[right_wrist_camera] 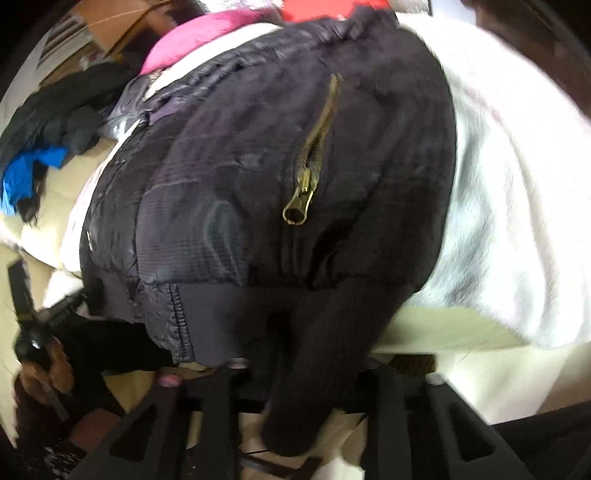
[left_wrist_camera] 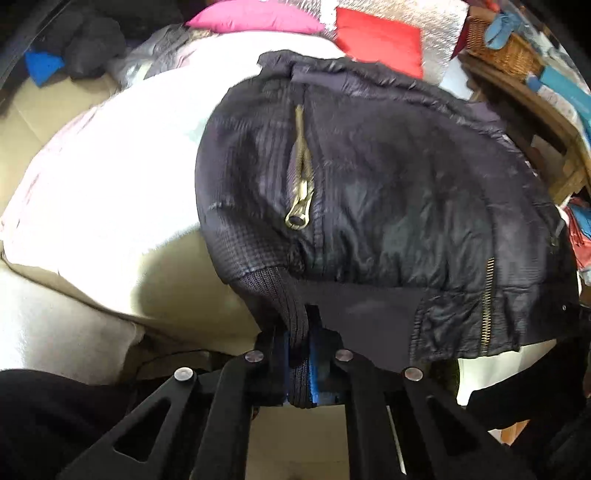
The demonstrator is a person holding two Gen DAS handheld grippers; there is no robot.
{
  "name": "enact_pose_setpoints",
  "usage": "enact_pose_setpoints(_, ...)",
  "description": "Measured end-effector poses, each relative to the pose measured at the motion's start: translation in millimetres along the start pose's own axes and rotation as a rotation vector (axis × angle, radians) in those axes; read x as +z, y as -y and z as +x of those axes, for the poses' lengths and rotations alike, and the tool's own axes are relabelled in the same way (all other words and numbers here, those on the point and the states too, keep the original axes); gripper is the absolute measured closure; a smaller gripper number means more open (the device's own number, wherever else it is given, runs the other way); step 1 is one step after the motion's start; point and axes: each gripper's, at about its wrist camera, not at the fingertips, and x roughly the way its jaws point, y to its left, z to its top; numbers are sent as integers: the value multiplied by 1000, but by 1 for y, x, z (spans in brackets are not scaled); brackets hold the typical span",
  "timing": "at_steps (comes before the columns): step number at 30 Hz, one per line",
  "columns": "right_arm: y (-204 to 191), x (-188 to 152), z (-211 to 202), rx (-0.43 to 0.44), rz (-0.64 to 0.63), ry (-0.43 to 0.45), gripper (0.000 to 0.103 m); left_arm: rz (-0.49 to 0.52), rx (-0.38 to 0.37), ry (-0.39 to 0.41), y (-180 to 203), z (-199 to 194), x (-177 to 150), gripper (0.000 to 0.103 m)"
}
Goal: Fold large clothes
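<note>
Left wrist: left gripper (left_wrist_camera: 300, 365) clenched on ribbed cuff (left_wrist_camera: 291, 306) of black jacket (left_wrist_camera: 388, 192) lying on white blanket (left_wrist_camera: 110, 177), bare blanket toward 9 o'clock, no readable writing; right wrist: right gripper (right_wrist_camera: 295, 384) clamped on jacket's knit hem (right_wrist_camera: 317, 332), open blanket toward 3 o'clock.

Pink cushion (left_wrist_camera: 255, 16), red cushion (left_wrist_camera: 380, 38), wicker basket (left_wrist_camera: 506, 51)

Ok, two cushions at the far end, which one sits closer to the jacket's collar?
The red cushion: it lies right behind the collar of the black jacket. The pink cushion lies further left, apart from it.
</note>
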Motion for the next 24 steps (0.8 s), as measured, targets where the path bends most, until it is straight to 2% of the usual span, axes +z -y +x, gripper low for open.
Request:
enact_pose_setpoints(5,-8,6,-41,83,-19,104,86,102,-5,91,10,-44,9,95)
enact_pose_setpoints(8,-12,11,-58,146,-32,151,86,98,-26,134,11,-63,15,95)
enact_pose_setpoints(11,1,11,-50,169,5,104,82,72,-37,106,7,-50,21,95)
enact_pose_setpoints(14,19,13,-9,178,132,-7,79,72,3,-7,5,-11,17,92)
enact_pose_setpoints(15,25,13,-1,174,168,-27,76,57,15,-57,2,5,15,85)
enact_pose_setpoints(16,32,13,8,164,206,-54,67,35,19,-102,-1,18,13,82)
enact_pose_setpoints(17,37,13,16,160,236,-83,48,14,23,-128,-4,28,13,76)
enact_pose_setpoints(18,42,12,23,173,268,-101,41,-5,17,-145,-6,36,13,67)
enact_pose_setpoints(19,43,13,25,199,286,-97,34,-25,-6,-159,-8,42,15,65)
enact_pose_setpoints(21,41,16,27,198,278,-90,35,-48,-17,-157,-9,45,17,65)
enact_pose_setpoints(22,39,16,26,187,259,-87,44,-49,-24,-152,-9,45,18,67)
enact_pose_setpoints(23,35,15,25,160,234,-77,76,-49,-28,-136,-12,42,18,84)
enact_pose_setpoints(24,30,15,22,125,191,-66,83,-48,-32,-124,-13,38,18,95)
